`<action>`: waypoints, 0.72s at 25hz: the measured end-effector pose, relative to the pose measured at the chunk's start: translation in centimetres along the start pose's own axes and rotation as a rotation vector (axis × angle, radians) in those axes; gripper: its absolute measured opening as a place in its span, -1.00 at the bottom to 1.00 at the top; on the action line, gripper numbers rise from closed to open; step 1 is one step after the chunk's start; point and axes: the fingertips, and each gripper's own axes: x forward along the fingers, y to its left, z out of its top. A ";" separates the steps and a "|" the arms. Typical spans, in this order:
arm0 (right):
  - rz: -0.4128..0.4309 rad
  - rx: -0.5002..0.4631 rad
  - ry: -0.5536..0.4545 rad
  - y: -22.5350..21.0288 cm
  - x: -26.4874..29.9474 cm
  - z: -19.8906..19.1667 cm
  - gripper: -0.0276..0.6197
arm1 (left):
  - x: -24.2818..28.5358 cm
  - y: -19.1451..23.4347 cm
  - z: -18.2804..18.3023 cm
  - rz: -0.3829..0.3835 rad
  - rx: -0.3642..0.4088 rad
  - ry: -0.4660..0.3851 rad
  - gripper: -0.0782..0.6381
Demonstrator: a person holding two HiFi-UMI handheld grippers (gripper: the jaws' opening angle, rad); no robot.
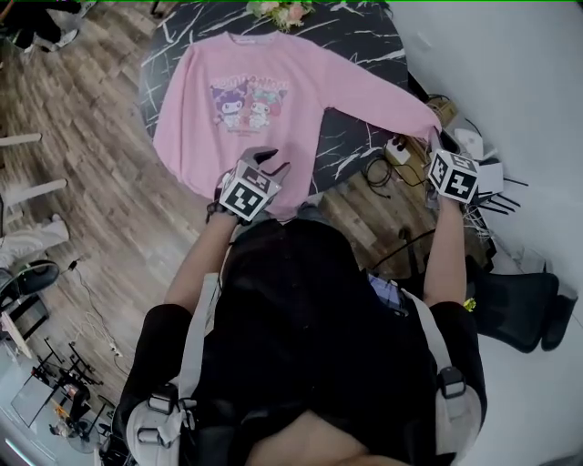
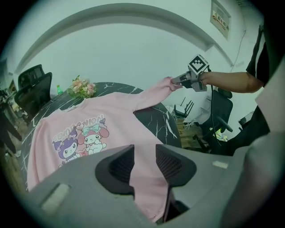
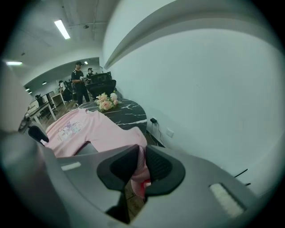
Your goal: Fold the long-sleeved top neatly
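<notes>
My right gripper has its jaws nearly together, pinched on the ribbed cuff of the sleeve. I hold the cuff out past the right edge of the table, above the floor. My left gripper stands narrowly parted, with the hem of the long-sleeved top clamped between its pads at the table's near edge.

The top lies face up across the dark marbled table. Its collar points toward the far edge, where the flowers stand, and its left side appears to hang over the table's left edge.

I judge this to be the very start of the fold: the garment is spread and the sleeve is drawn out straight, with nothing folded yet. The next move, I think, calls for carrying the cuff inward over the table and laying the sleeve flat across the chest. Meanwhile my left grip should hold the body taut so it doesn't slide off the table.
</notes>
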 end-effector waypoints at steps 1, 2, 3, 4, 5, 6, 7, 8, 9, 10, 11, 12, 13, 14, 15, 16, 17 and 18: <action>0.018 0.002 -0.006 0.6 0.2 0.5 -0.74 | -0.2 0.2 -0.2 0.008 -0.008 0.006 -0.33; 0.037 0.002 -0.011 1.5 0.4 1.1 -0.74 | -0.4 0.6 -0.5 0.017 -0.018 0.011 -0.33; 0.057 -0.002 -0.017 2.4 0.6 1.7 -0.74 | -0.7 1.0 -0.8 0.028 -0.028 0.012 -0.33; 0.074 -0.011 -0.021 3.5 0.8 2.2 -0.74 | -1.0 1.6 -1.1 0.040 -0.037 0.006 -0.33; 0.087 -0.025 -0.026 4.6 1.1 2.8 -0.74 | -1.4 2.2 -1.4 0.051 -0.044 -0.002 -0.33; 0.097 -0.042 -0.031 5.8 1.3 3.4 -0.74 | -1.9 2.8 -1.8 0.060 -0.051 -0.007 -0.33; 0.103 -0.060 -0.036 7.0 1.5 3.9 -0.74 | -2.5 3.3 -2.3 0.065 -0.060 -0.006 -0.33; 0.109 -0.074 -0.041 8.2 1.7 4.5 -0.74 | -3.1 3.9 -2.9 0.067 -0.068 -0.003 -0.33; 0.115 -0.085 -0.047 9.4 1.8 5.2 -0.74 | -3.7 4.4 -3.6 0.066 -0.075 -0.004 -0.33; 0.123 -0.090 -0.052 10.6 1.8 5.9 -0.74 | -4.2 5.1 -4.2 0.065 -0.080 -0.007 -0.33; 0.133 -0.089 -0.059 12.0 1.9 6.7 -0.74 | -4.8 5.8 -4.8 0.064 -0.084 -0.014 -0.33; 0.145 -0.082 -0.064 13.4 2.1 7.5 -0.74 | -5.4 6.5 -5.3 0.063 -0.085 -0.021 -0.33; 0.158 -0.072 -0.069 15.0 2.2 8.3 -0.74 | -6.0 7.4 -5.7 0.062 -0.085 -0.029 -0.33; 0.171 -0.061 -0.073 16.6 2.5 9.0 -0.74 | -6.7 8.3 -6.2 0.061 -0.088 -0.035 -0.33; 0.184 -0.053 -0.075 18.3 2.7 9.6 -0.74 | -7.5 9.2 -6.8 0.061 -0.095 -0.037 -0.33; 0.195 -0.049 -0.074 20.0 3.0 10.1 -0.74 | -8.3 10.1 -7.4 0.062 -0.104 -0.036 -0.33; 0.203 -0.051 -0.070 21.6 3.4 10.6 -0.74 | -9.0 10.9 -8.0 0.064 -0.112 -0.038 -0.33; 0.209 -0.055 -0.064 23.3 3.8 10.9 -0.74 | -9.7 11.8 -8.5 0.066 -0.118 -0.041 -0.33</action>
